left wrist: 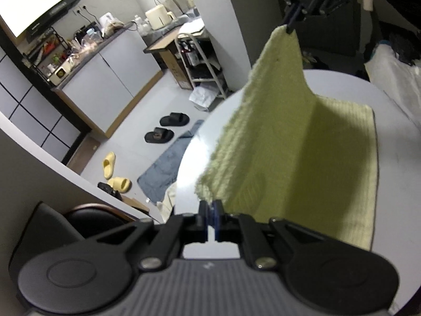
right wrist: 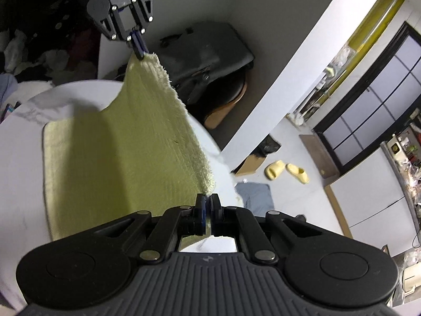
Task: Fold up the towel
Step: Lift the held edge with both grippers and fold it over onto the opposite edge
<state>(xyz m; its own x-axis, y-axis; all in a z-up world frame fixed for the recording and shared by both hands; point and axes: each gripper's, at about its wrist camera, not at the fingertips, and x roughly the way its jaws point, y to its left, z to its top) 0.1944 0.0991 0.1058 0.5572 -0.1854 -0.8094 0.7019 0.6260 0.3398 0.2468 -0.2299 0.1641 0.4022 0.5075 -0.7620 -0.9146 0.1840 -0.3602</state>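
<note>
My left tool (left wrist: 210, 206) and right tool (right wrist: 208, 201) each pinch a corner of the yellow-green towel (left wrist: 276, 131), one edge lifted, the rest flat on the white table (left wrist: 336, 84). I should carry both corners across level and together, landing them square on the far edge.

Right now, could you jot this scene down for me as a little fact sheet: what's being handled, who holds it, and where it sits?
item: pale yellow-green terry towel
support: round white table
left gripper: fingers shut on one near corner of the towel
right gripper: fingers shut on the other corner of the same edge
towel state: held edge lifted off the table, far half lying flat
fold: not yet laid over
floor nearby: yellow slippers, black sandals, grey mat
</note>
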